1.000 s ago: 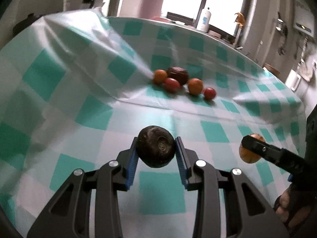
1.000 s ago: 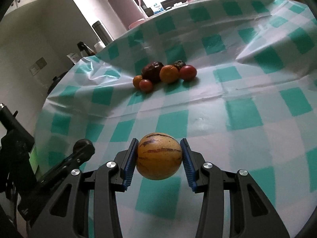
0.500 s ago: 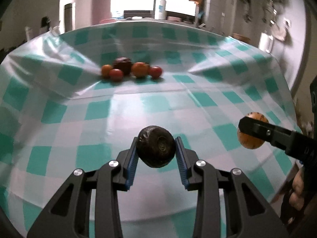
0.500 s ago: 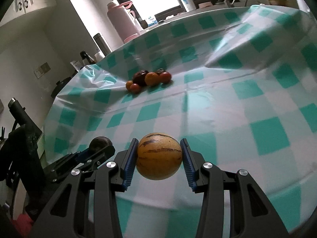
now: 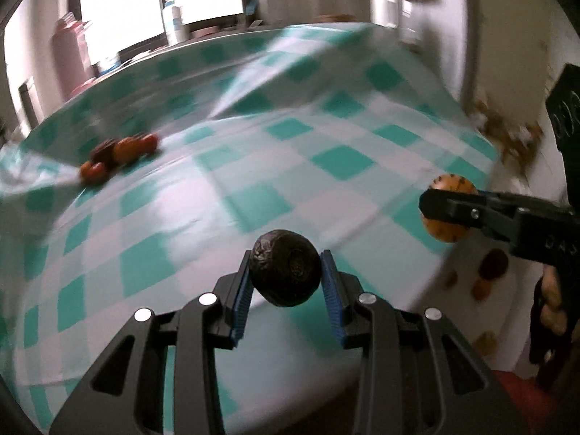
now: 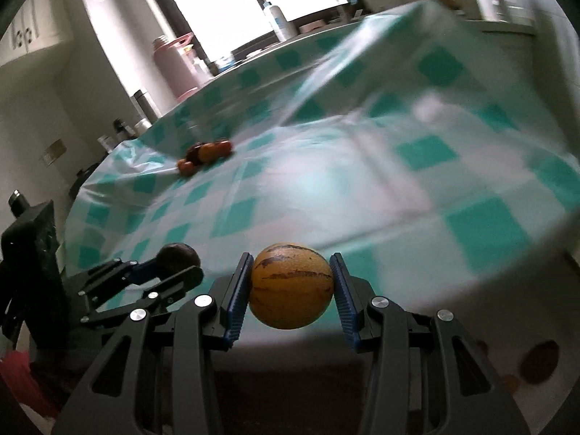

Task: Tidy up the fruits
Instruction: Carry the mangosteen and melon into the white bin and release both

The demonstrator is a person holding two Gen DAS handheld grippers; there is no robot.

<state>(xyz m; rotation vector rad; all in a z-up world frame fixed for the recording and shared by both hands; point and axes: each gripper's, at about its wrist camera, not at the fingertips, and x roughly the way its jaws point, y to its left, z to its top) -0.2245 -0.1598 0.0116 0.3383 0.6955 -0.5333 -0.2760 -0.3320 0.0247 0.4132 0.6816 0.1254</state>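
Both fruits have travelled back from mid-table to its near edge. The left gripper [image 5: 285, 282] pinches the dark fruit [image 5: 285, 267], the right gripper [image 6: 292, 286] the striped yellow fruit [image 6: 291, 285]. Keep both grips firm and level while swinging toward the fruits [image 5: 487, 277] below the tablecloth [image 5: 253, 166] edge.

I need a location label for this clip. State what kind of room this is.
Probably a home kitchen or dining corner: a table under a teal-checked tablecloth, a pink thermos jug and a white pump bottle by a bright window, and wall cabinets at the left.
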